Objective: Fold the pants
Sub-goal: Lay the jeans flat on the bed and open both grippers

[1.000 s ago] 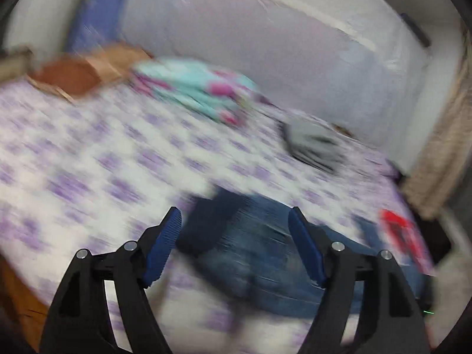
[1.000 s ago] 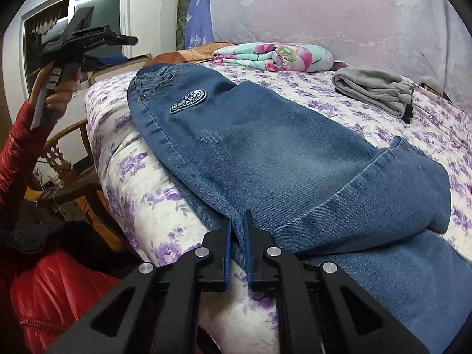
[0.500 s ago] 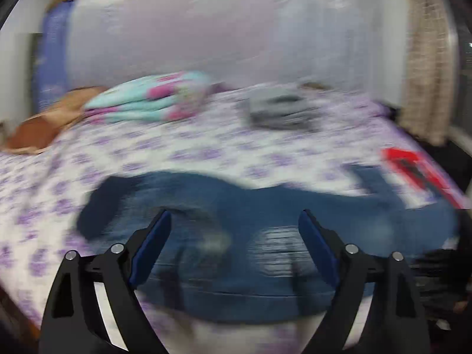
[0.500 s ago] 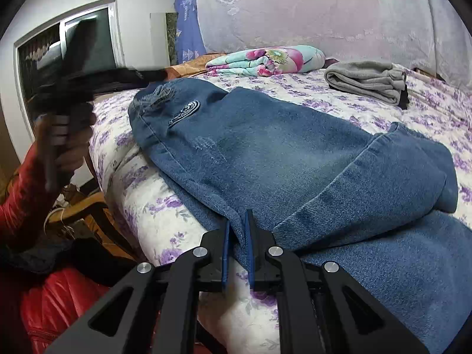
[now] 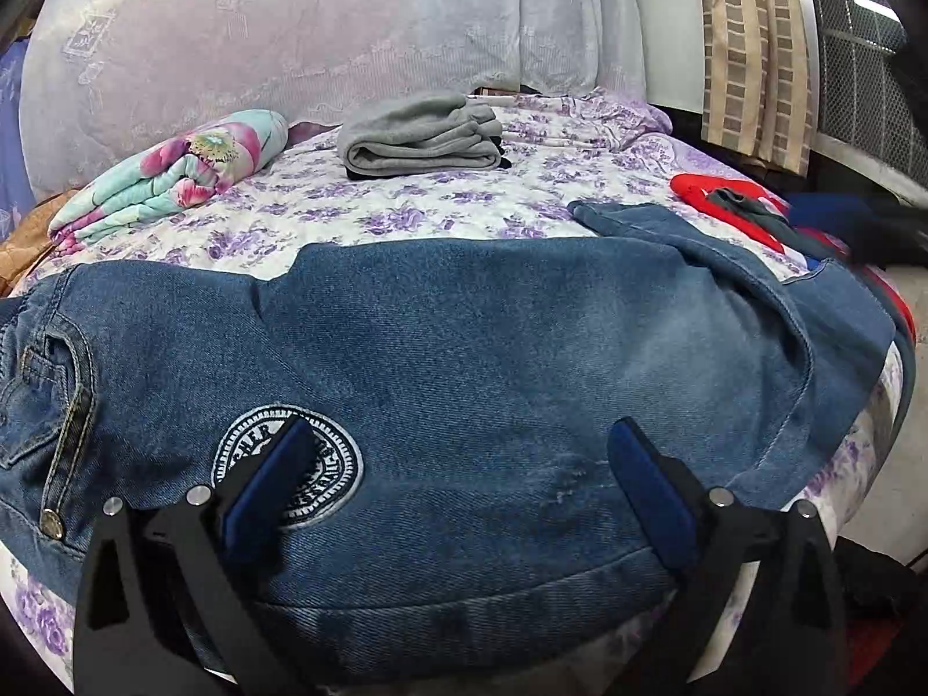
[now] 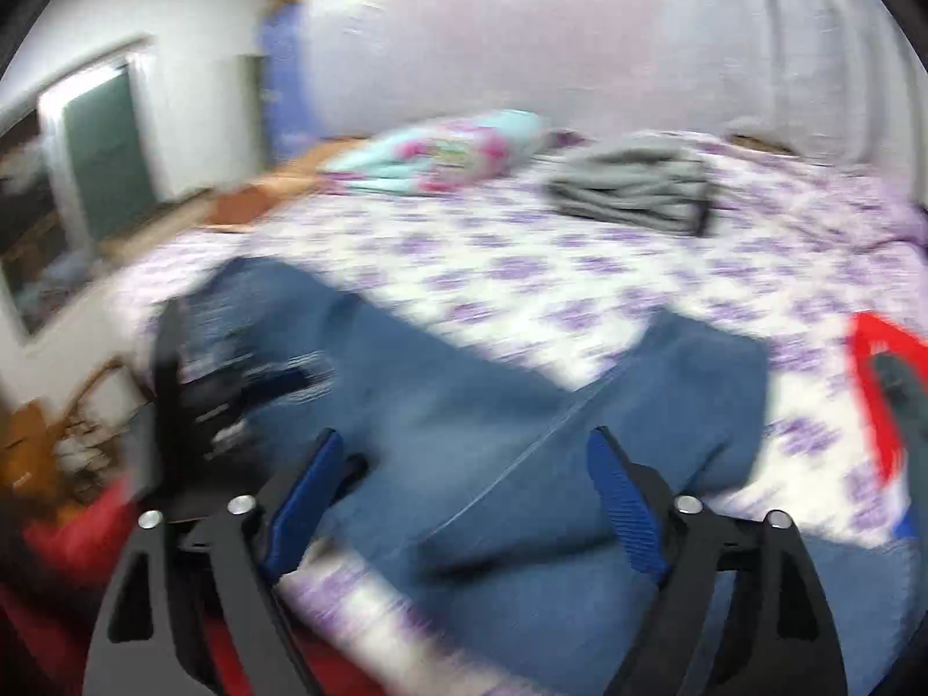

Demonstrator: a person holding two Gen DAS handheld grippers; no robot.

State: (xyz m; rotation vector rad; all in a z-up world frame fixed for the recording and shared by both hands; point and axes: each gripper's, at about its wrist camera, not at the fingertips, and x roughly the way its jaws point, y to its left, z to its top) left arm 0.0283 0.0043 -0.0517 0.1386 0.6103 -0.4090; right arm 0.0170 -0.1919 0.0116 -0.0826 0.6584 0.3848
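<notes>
Blue denim pants (image 5: 464,359) lie along the near edge of the bed, with a round patch (image 5: 325,458) and a pocket at the left. One leg end is folded back at the right (image 5: 725,255). My left gripper (image 5: 458,464) is open just above the pants by the patch, holding nothing. My right gripper (image 6: 464,475) is open and empty above the folded leg (image 6: 580,417); that view is blurred. The left gripper shows as a dark blur at its left (image 6: 191,371).
The bed has a purple flowered sheet (image 5: 441,203). Folded grey pants (image 5: 417,136) and a floral folded blanket (image 5: 174,168) lie at the back by a padded headboard (image 5: 290,29). A red garment (image 5: 719,197) lies at the right edge. A wooden chair (image 6: 64,441) stands left of the bed.
My right gripper let go of the pants' edge, opened and lifted back. My left gripper swung down from high over the bed to just above the pants.
</notes>
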